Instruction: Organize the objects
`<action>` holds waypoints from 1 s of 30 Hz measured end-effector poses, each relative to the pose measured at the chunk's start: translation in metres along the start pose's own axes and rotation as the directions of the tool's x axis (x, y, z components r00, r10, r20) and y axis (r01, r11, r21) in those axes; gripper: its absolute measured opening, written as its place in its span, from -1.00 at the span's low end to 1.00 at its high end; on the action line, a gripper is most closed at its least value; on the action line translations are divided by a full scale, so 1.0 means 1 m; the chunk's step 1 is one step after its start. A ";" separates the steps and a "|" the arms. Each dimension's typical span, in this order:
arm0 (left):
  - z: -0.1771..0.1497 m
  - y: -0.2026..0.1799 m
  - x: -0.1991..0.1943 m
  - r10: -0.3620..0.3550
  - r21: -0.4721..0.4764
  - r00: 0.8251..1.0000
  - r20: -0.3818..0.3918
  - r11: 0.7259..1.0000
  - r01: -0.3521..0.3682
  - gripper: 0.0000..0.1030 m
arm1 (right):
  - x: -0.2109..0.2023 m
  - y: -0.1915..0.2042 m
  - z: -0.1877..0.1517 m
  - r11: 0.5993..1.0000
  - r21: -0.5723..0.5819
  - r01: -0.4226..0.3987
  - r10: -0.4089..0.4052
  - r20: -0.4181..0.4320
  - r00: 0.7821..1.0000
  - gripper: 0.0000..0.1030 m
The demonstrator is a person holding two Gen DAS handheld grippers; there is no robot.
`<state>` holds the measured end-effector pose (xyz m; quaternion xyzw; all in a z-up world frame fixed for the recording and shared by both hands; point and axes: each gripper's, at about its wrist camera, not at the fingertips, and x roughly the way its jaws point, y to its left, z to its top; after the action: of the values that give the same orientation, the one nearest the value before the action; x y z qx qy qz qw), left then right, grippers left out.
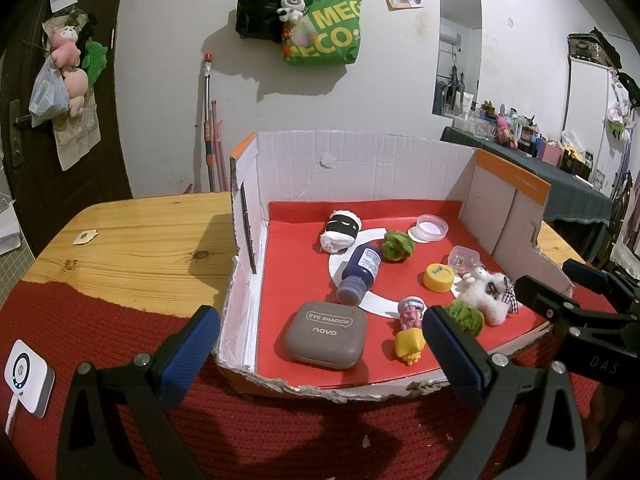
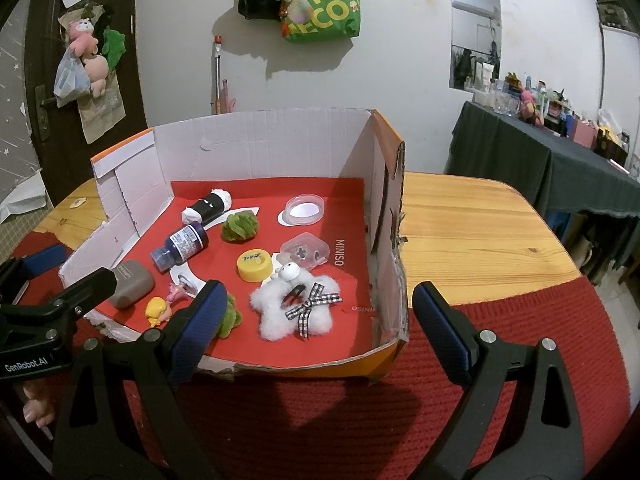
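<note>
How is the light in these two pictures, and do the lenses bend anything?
Left wrist view: light from the front throws a hard shadow of the green bag onto the wall; the door frame curves strongly. Right wrist view: dark corners from the fisheye, the cardboard box sharp, a dark shadow on the red mat.

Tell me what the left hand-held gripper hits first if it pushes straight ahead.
Probably the torn front edge of the cardboard box, then the grey eye shadow compact just inside. The left hand-held gripper is open and centred on it, though depth is uncertain.
</note>
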<state>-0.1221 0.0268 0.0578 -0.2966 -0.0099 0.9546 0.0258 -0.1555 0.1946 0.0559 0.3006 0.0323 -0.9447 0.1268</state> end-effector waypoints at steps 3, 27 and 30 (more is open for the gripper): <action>0.000 0.000 0.000 0.000 0.000 1.000 0.000 1.000 0.000 1.00 | 0.000 0.000 0.000 1.000 0.002 0.000 0.000 -0.001 1.000 0.85; 0.000 0.000 -0.001 -0.001 0.001 1.000 0.006 1.000 0.001 1.00 | -0.002 -0.002 0.000 1.000 0.006 0.002 -0.002 0.000 1.000 0.85; 0.001 -0.001 -0.003 0.000 0.003 1.000 0.014 1.000 0.000 1.00 | -0.003 -0.002 0.000 1.000 0.006 0.006 -0.006 0.004 1.000 0.85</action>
<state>-0.1201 0.0276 0.0609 -0.2901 -0.0085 0.9566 0.0264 -0.1537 0.1972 0.0575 0.2991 0.0302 -0.9458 0.1231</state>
